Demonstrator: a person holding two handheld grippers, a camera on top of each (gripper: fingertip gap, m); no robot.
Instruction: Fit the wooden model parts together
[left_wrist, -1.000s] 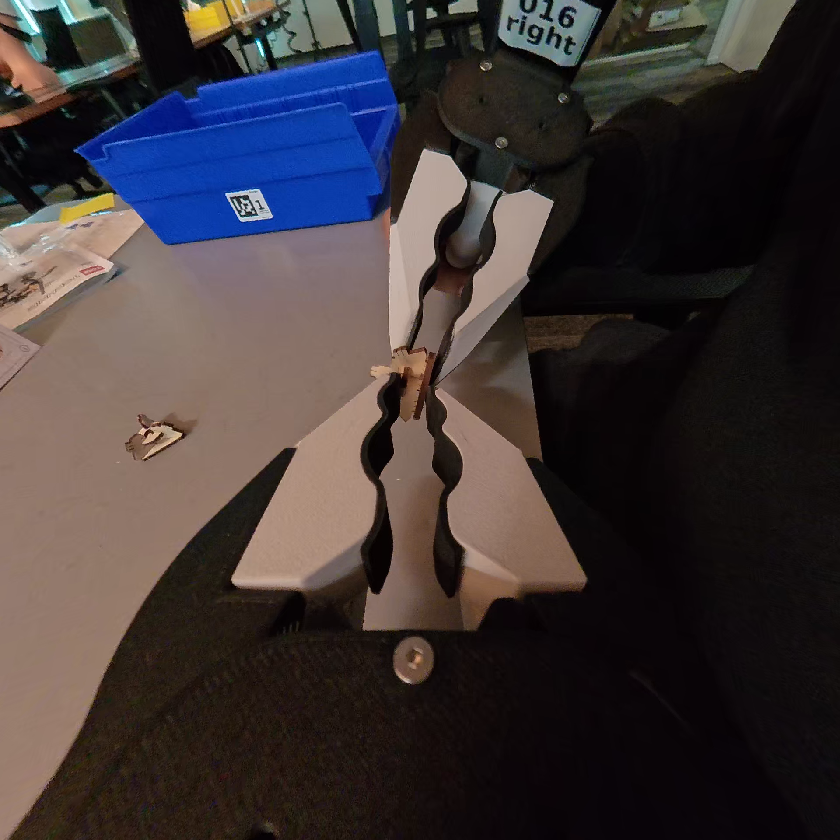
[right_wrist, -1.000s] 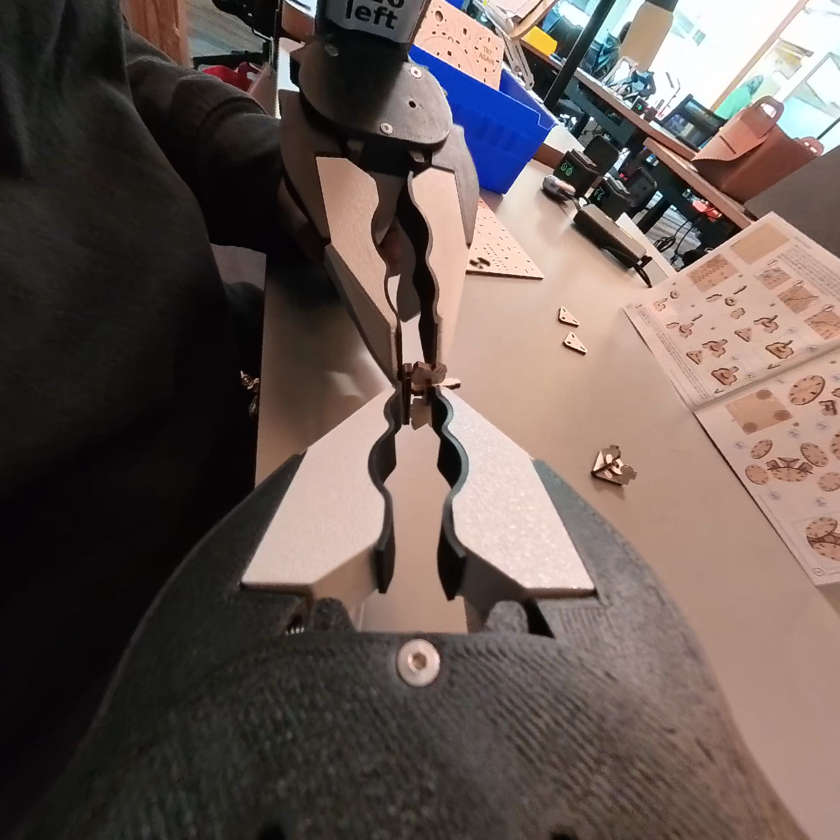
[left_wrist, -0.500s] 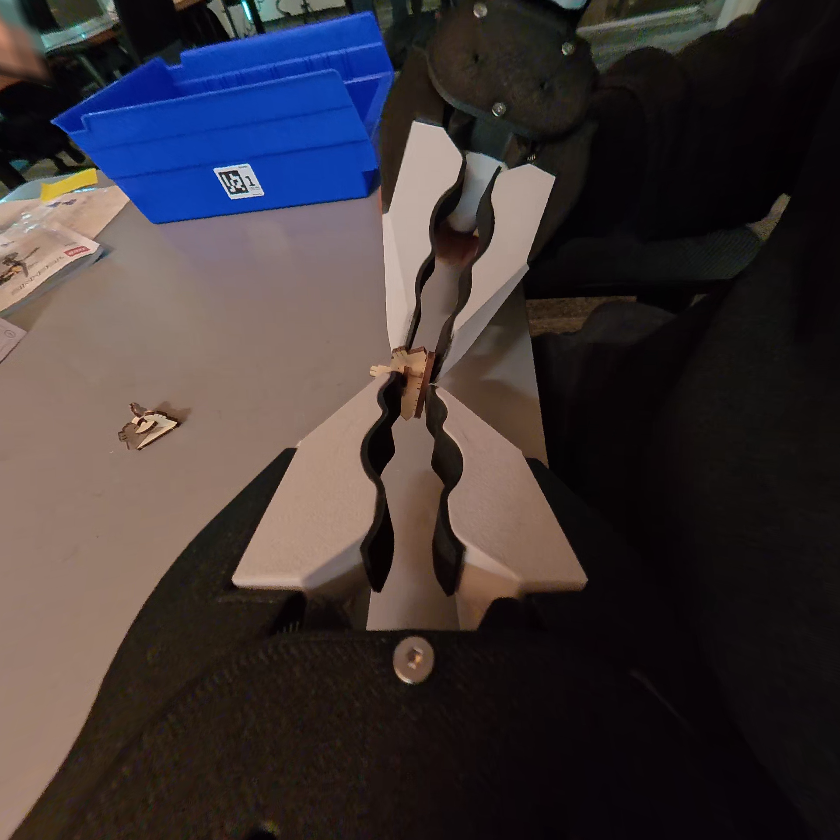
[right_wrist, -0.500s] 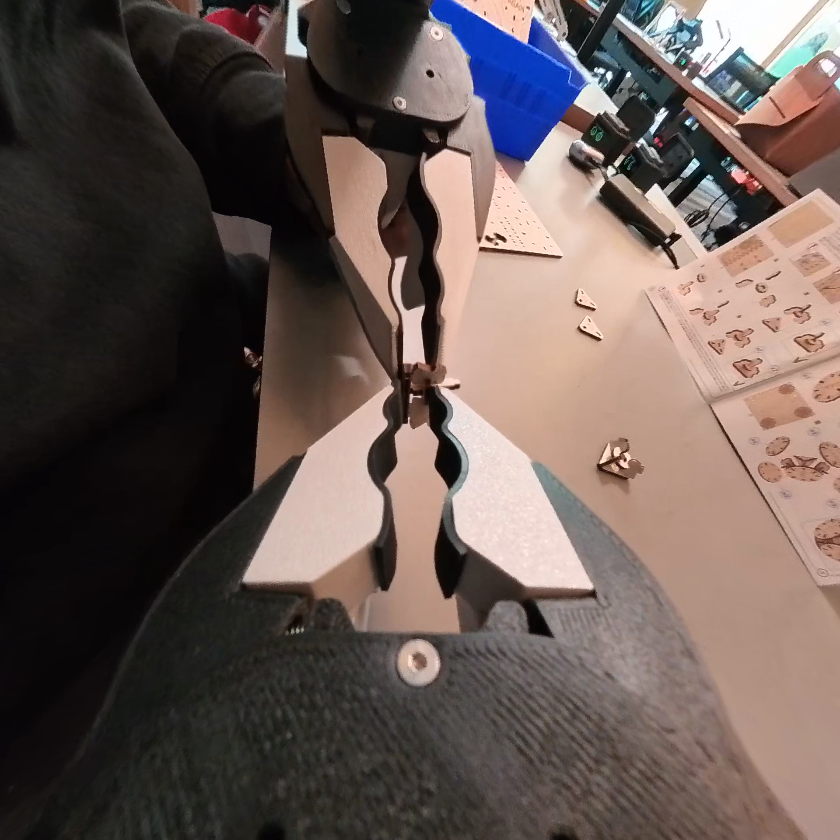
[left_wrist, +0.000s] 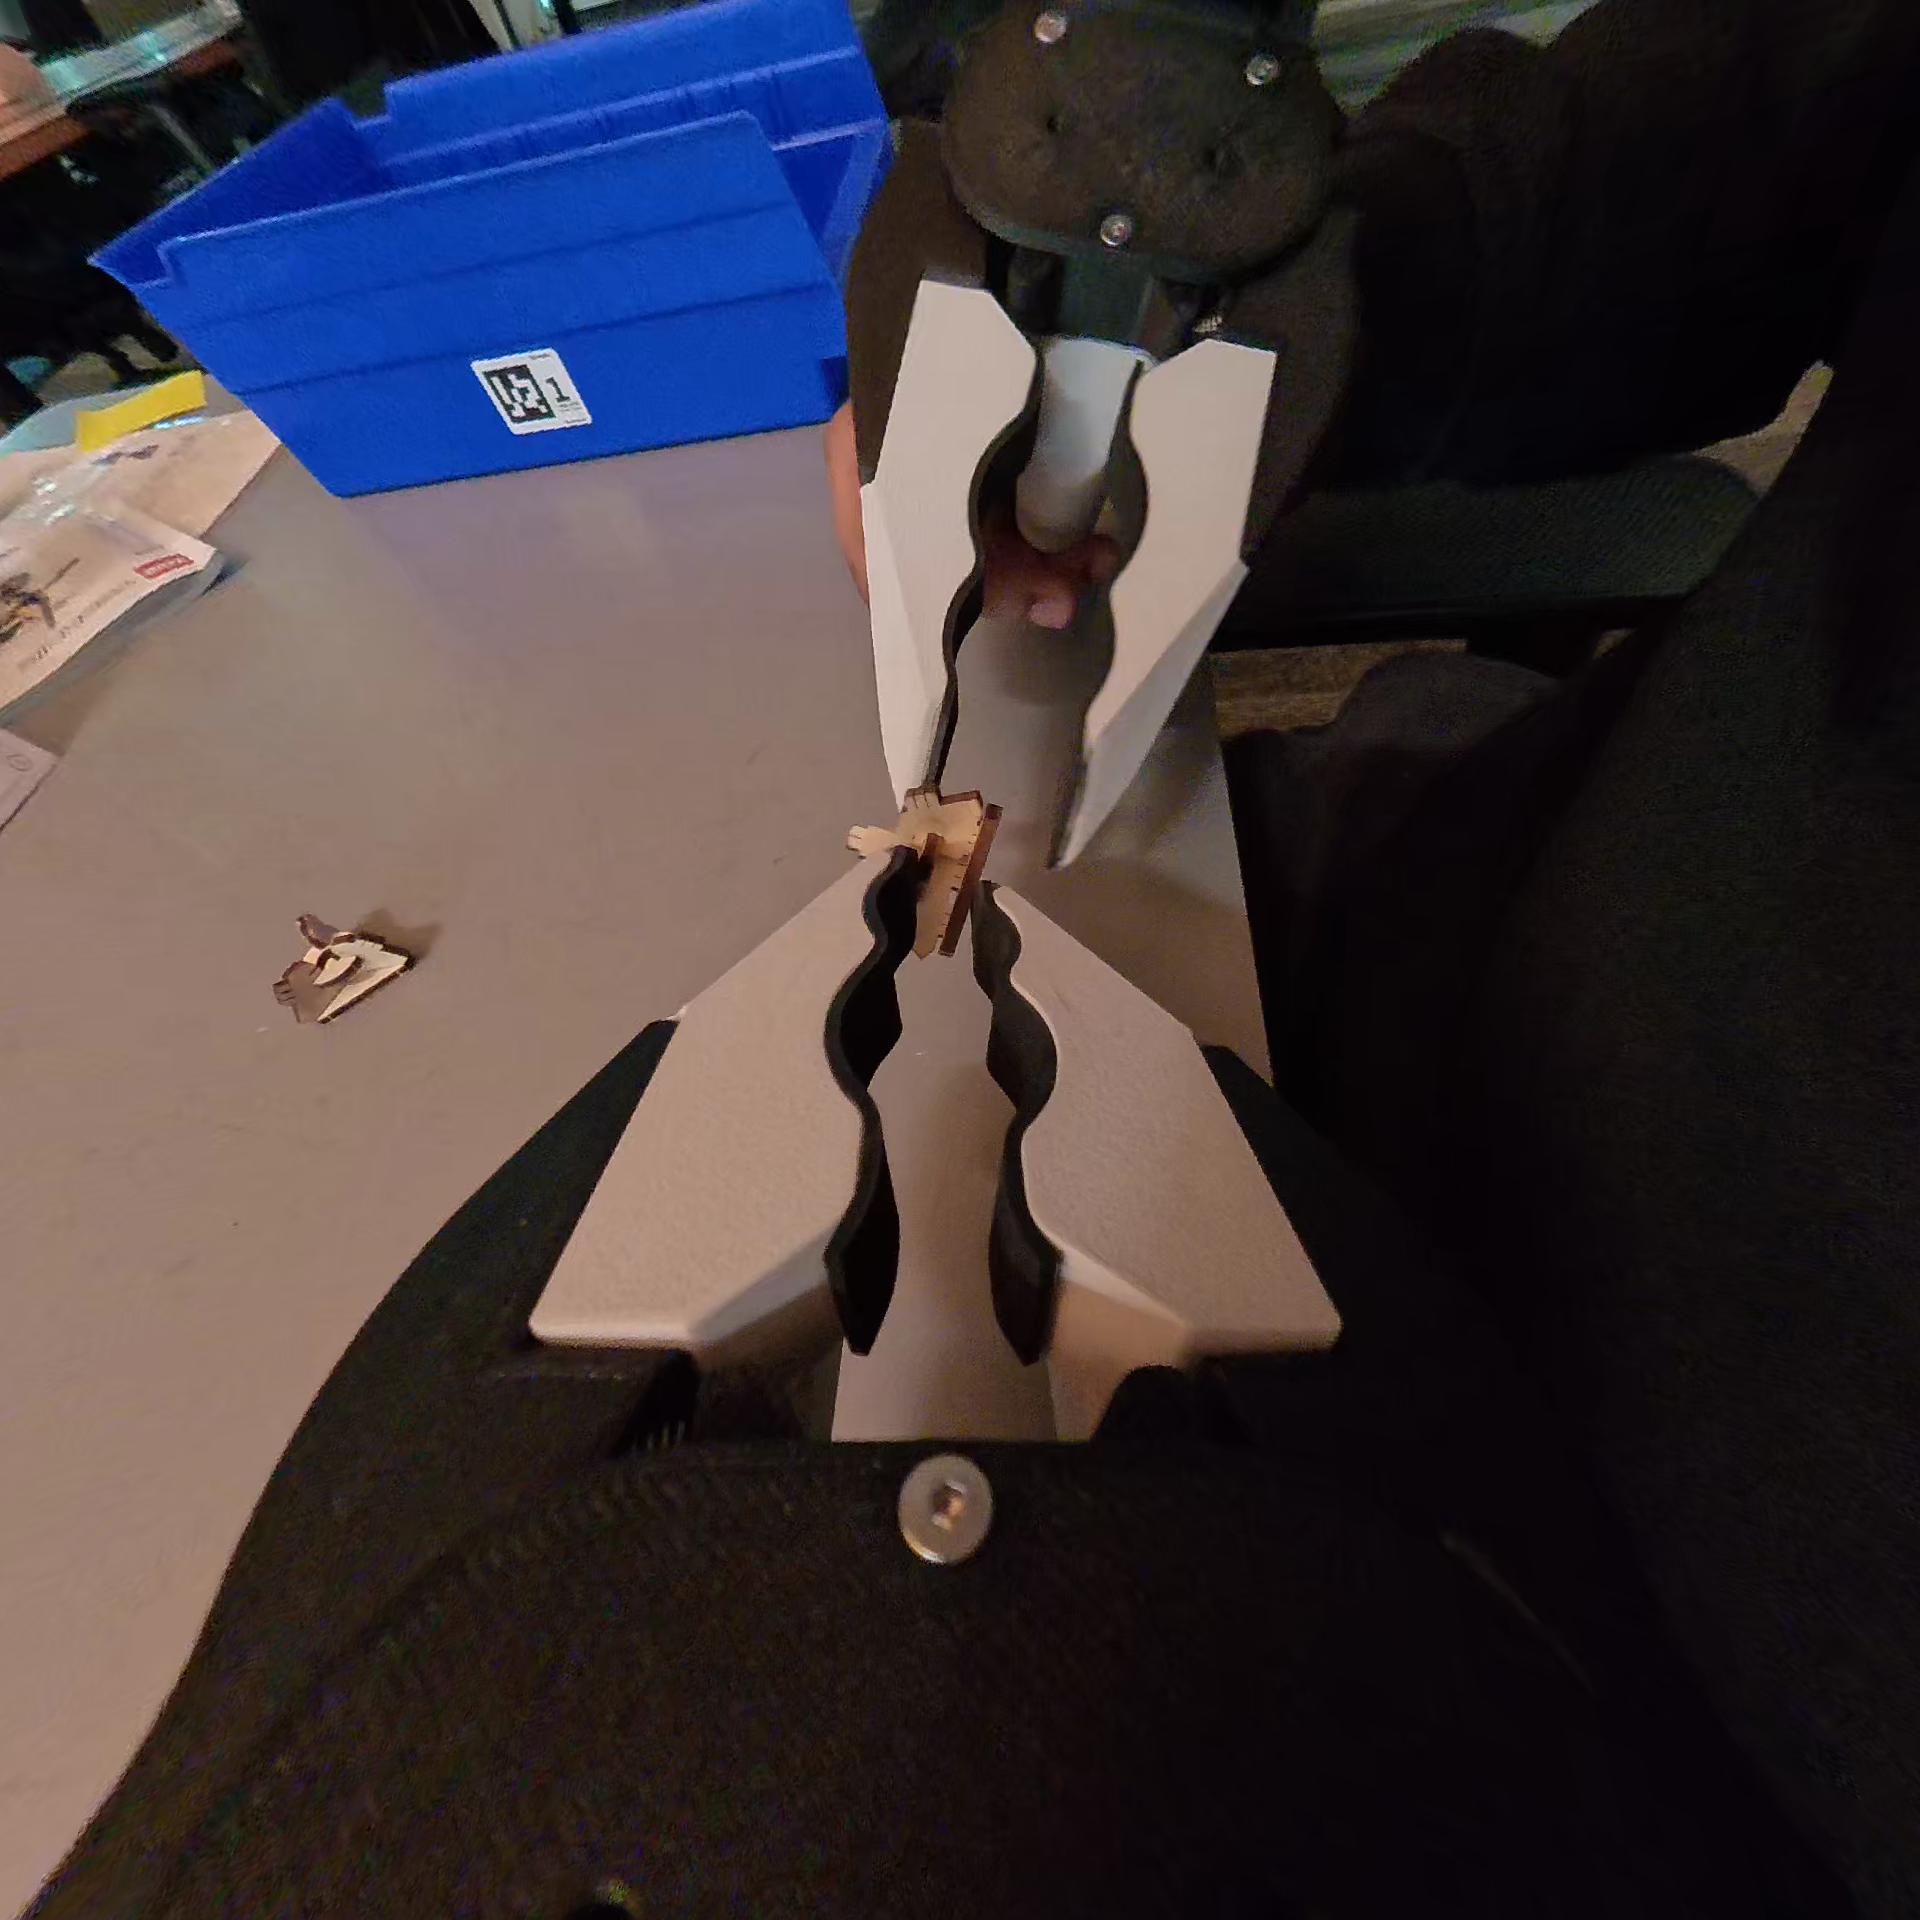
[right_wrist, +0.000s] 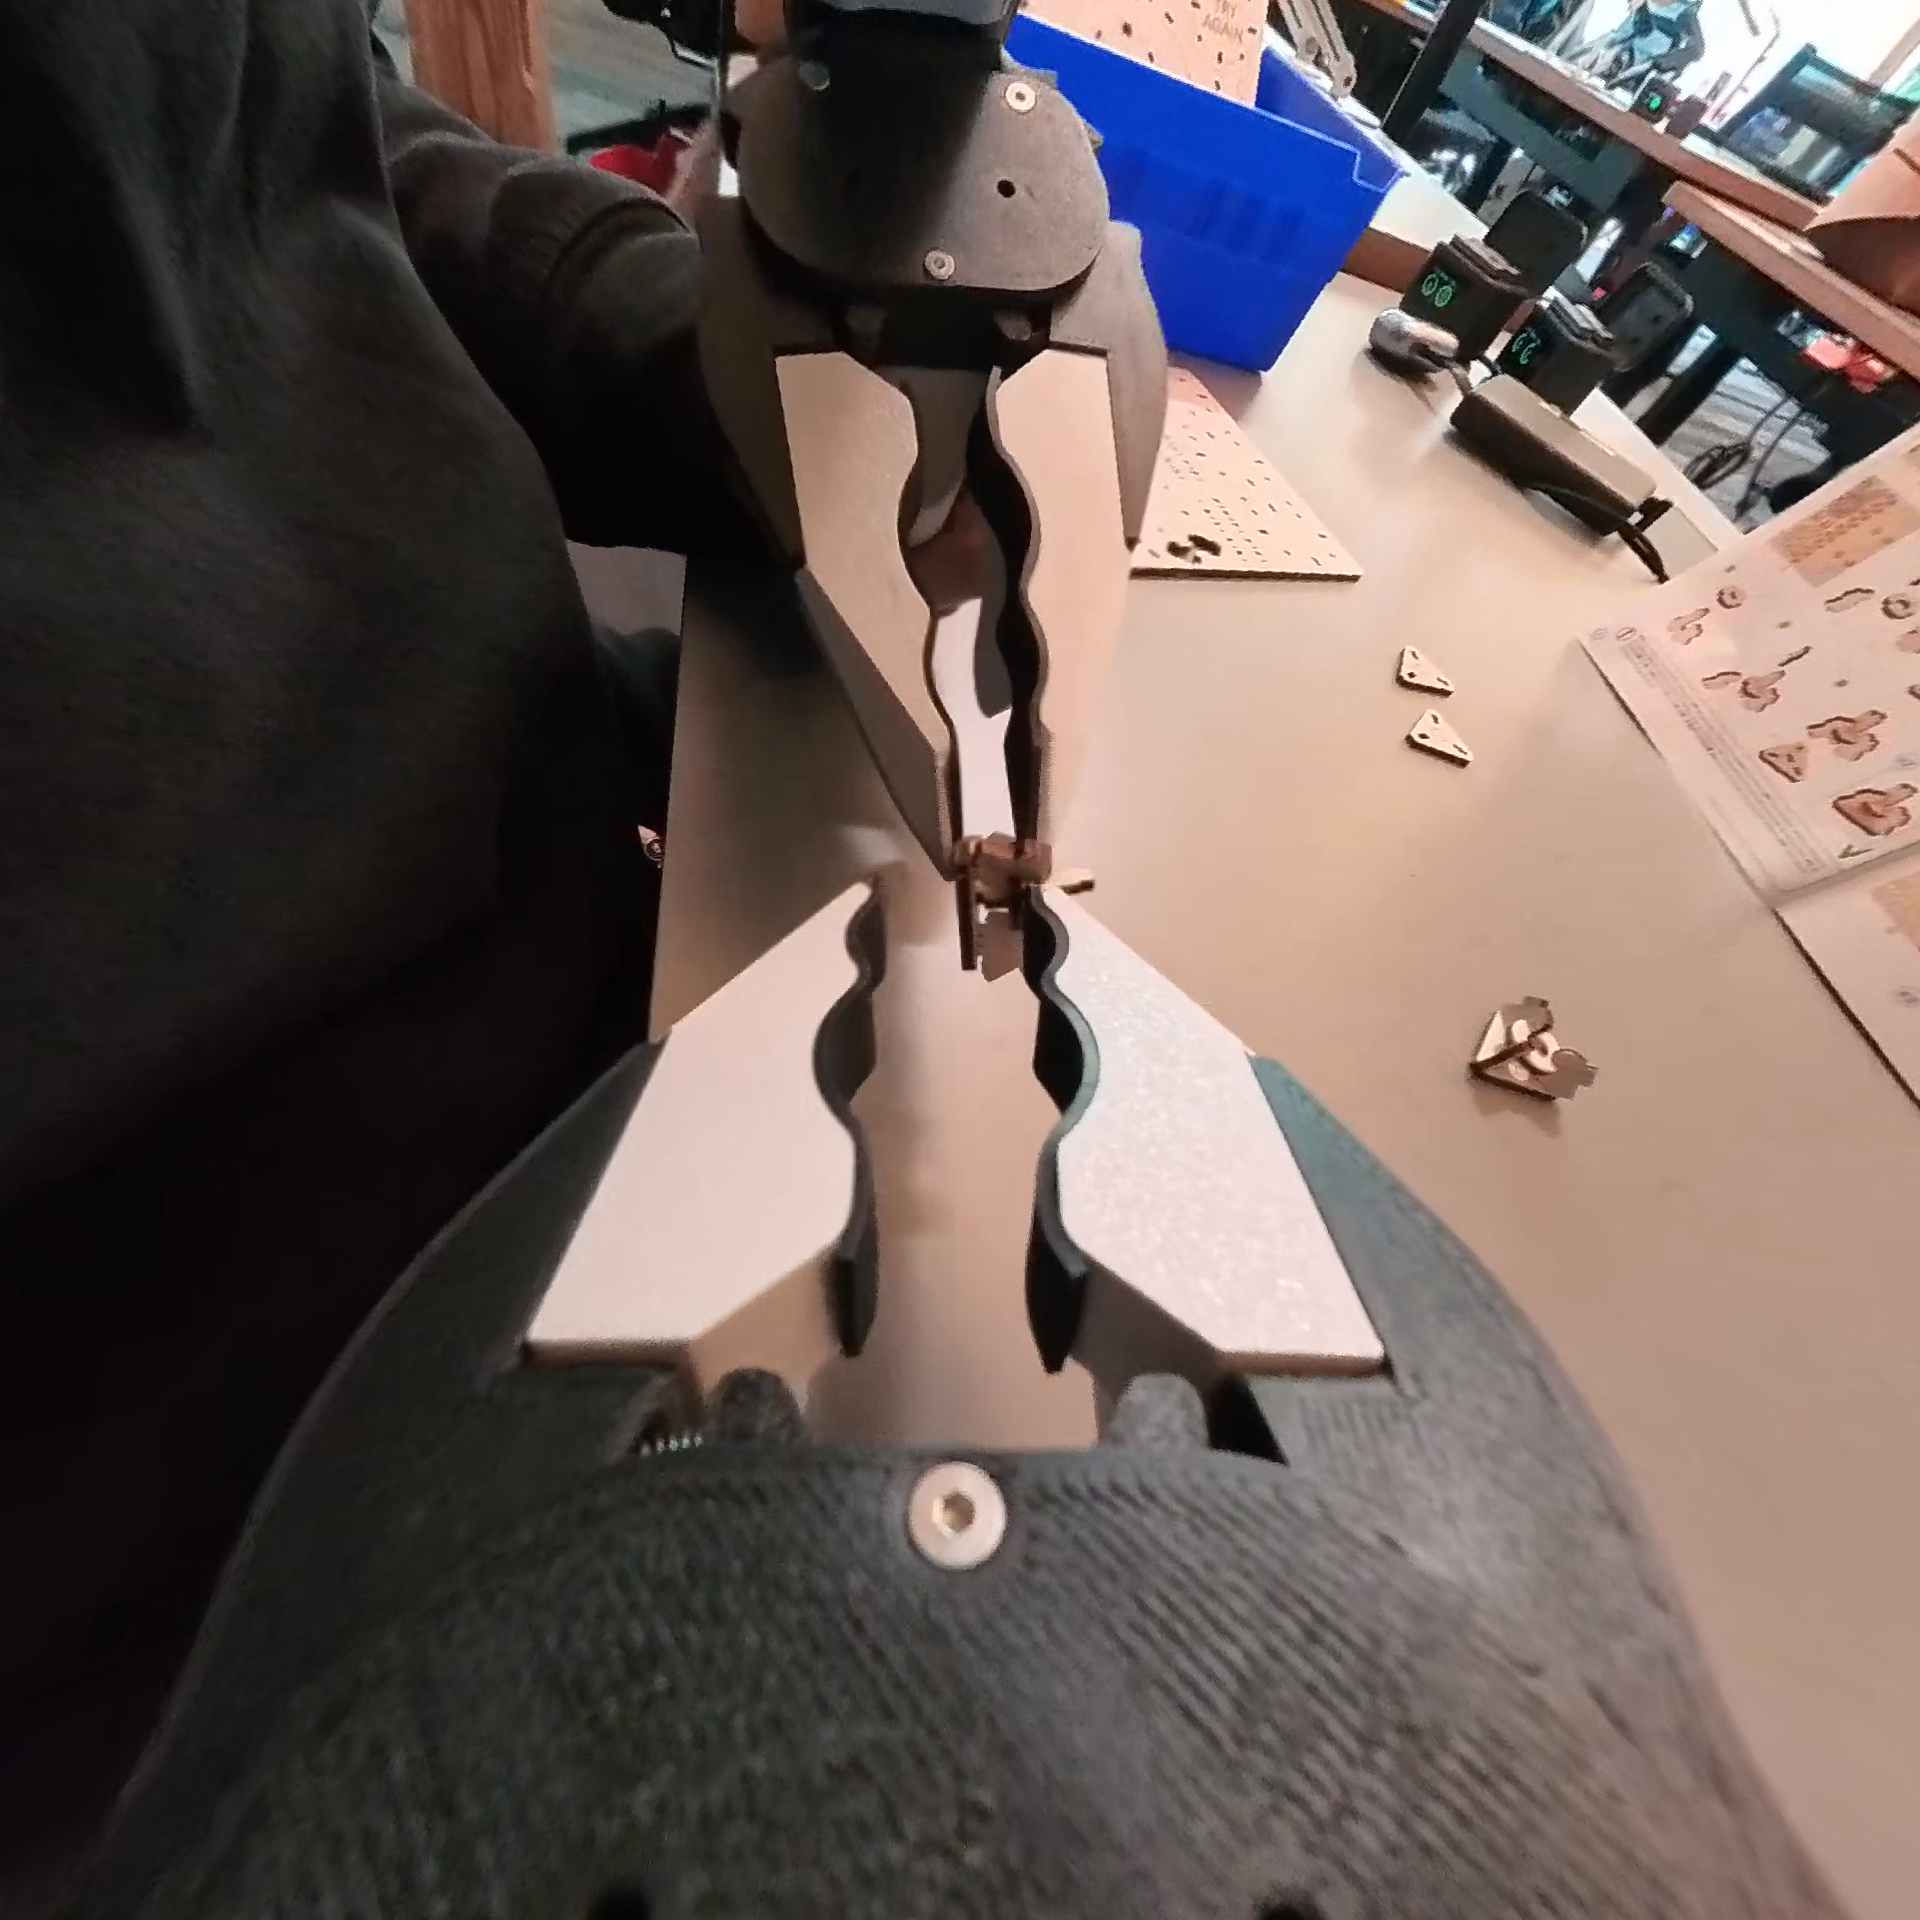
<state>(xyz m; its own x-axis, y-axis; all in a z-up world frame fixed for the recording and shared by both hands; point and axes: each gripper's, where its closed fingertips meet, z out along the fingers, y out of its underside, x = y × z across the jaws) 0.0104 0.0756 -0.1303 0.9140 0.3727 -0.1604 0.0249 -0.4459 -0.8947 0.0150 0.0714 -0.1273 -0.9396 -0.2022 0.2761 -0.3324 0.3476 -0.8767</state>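
Wooden laser-cut assembly (left_wrist: 940, 868), pale with a darker edge plate, centre of the left wrist view: clamped between the narrow-set fingertips of the left gripper (left_wrist: 935, 899), both dark pads pressed to it.
Right gripper (left_wrist: 997, 821), upper centre, pointing toward the camera: fingers spread, 1 tip touching the top of the assembly, the other tip (left_wrist: 1070, 831) standing clear to the right.
Second small wooden assembly (left_wrist: 338, 961), lying at left centre on the grey table (left_wrist: 571, 675).
Blue bin (left_wrist: 499, 260) with a square marker sticker, upper left.
Printed sheets (left_wrist: 83, 561), far left edge.

Right wrist view.
Right gripper (right_wrist: 951, 914), centre: fingers apart, right-hand pad (right_wrist: 1044, 935) against the wooden assembly (right_wrist: 997, 894), left-hand pad (right_wrist: 868, 935) well clear of it.
Left gripper (right_wrist: 997, 842), upper centre, facing the camera, fingers closed narrowly on the top of the same assembly.
2 small triangular wooden plates (right_wrist: 1434, 701), right of centre on the table.
Second wooden assembly (right_wrist: 1527, 1049), right centre.
Perforated wooden sheet (right_wrist: 1236, 520), upper right of centre.
Instruction sheets (right_wrist: 1787, 707), right edge.
Blue bin (right_wrist: 1226, 197), top.
Dark sleeve (right_wrist: 260, 520), left side.
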